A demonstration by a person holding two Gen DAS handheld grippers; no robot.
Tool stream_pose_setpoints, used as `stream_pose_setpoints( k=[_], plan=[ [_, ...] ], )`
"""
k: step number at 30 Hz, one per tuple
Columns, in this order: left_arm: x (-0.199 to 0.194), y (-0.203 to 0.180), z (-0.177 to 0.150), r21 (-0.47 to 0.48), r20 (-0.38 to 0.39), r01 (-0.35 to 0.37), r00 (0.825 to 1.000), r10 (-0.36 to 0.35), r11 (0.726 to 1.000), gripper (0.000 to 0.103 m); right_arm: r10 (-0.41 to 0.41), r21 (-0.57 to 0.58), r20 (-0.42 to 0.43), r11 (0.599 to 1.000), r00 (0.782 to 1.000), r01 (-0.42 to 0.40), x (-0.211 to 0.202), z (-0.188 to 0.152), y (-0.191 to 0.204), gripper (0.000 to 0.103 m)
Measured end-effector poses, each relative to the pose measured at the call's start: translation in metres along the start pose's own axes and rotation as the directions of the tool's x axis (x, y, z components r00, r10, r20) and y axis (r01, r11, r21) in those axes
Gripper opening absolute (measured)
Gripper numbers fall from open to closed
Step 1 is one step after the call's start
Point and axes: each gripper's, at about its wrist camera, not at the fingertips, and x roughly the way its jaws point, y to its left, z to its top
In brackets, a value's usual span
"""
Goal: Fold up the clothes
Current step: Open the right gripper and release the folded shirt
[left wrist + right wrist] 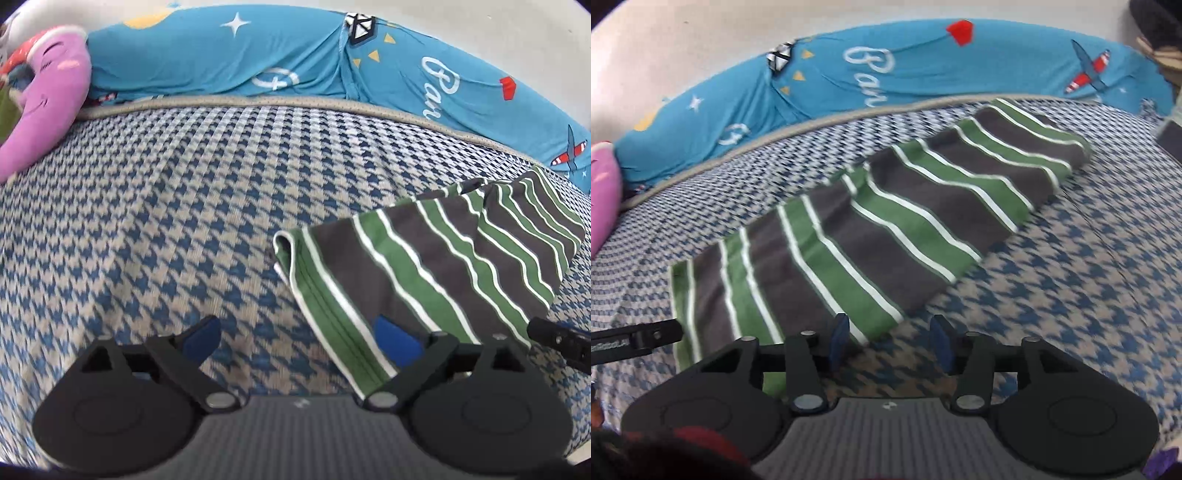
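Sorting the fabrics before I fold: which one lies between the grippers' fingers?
The striped garment, green and dark grey with white lines, lying folded on the houndstooth cover. The blue printed bedding lies far behind.

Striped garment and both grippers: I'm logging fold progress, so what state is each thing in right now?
Striped garment: folded into a long band, lying flat on the houndstooth cover, not held.
Left gripper: jaws open, near end of the garment lying between them, not clamped.
Right gripper: jaws open, empty, at the garment's near edge.
Blue printed pillow: lying along the far edge.
Purple plush: lying at the far left.
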Motion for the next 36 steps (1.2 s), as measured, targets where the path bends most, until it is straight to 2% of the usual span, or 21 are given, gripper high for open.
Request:
stream_pose_setpoints(
  k=[3, 5, 10, 14, 22, 28, 36],
  plan=[
    [0.001, 0.001, -0.009, -0.007, -0.021, -0.003, 1.0, 0.002, 1.0, 0.098, 0.013, -0.014, -0.02, 1.0, 1.0, -0.014, 0.001, -0.005, 0.0, 0.055],
    [0.003, 0.001, -0.014, -0.003, -0.03, -0.012, 0.999, 0.012, 1.0, 0.102, 0.014, -0.051, -0.006, 0.999, 1.0, -0.015, 0.0, -0.009, 0.003, 0.056],
    [0.003, 0.0, -0.021, 0.026, -0.021, -0.039, 0.999, 0.039, 0.999, 0.103, 0.012, -0.102, 0.009, 0.995, 1.0, -0.011, -0.001, -0.017, 0.008, 0.062],
    [0.001, -0.001, -0.025, 0.047, -0.015, -0.053, 0.998, 0.054, 0.998, 0.103, 0.03, -0.08, 0.0, 0.996, 1.0, -0.03, -0.006, -0.021, 0.004, 0.067],
    [-0.005, -0.003, -0.038, 0.082, -0.004, -0.062, 0.998, 0.062, 0.995, 0.103, 0.025, -0.083, 0.0, 0.996, 1.0, -0.025, -0.021, -0.035, 0.002, 0.068],
    [-0.012, -0.005, -0.046, 0.09, 0.0, -0.074, 0.997, 0.075, 0.993, 0.103, 0.006, -0.156, -0.008, 0.988, 1.0, -0.007, -0.025, -0.043, 0.01, 0.072],
    [-0.023, -0.009, -0.058, 0.094, 0.008, -0.088, 0.996, 0.087, 0.992, 0.103, -0.002, -0.145, 0.009, 0.989, 1.0, 0.004, -0.034, -0.052, 0.011, 0.073]
  ],
)
